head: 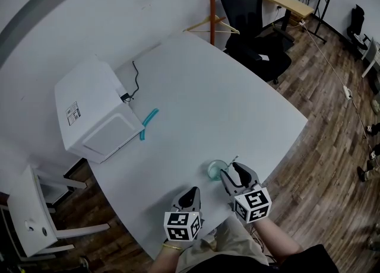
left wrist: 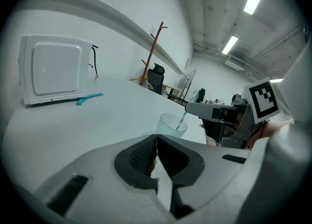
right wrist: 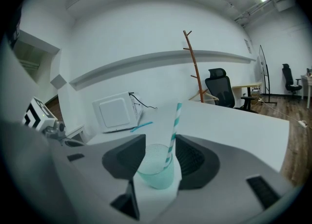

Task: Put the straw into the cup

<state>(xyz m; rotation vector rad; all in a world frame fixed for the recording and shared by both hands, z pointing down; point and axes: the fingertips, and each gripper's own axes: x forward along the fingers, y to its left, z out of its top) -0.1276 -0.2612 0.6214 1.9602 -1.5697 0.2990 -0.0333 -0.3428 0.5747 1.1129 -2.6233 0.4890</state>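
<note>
A translucent teal cup (right wrist: 155, 172) stands on the white table (head: 225, 100) near its front edge. A teal-and-white striped straw (right wrist: 172, 129) stands in it, leaning on the rim. My right gripper (right wrist: 159, 158) is open, with the cup and straw between its jaws and neither pad pressing on them. In the head view the cup (head: 217, 170) sits right at the right gripper's (head: 229, 175) tips. My left gripper (left wrist: 156, 142) is shut with nothing seen in it and rests left of the cup (left wrist: 171, 124), near the table's front edge.
A white microwave (head: 95, 110) sits at the table's far left, with a teal strip (head: 148, 117) lying beside it. A black office chair (head: 252, 22) and a wooden coat stand (head: 212, 5) are beyond the far edge. A white chair (head: 35, 218) stands at the left.
</note>
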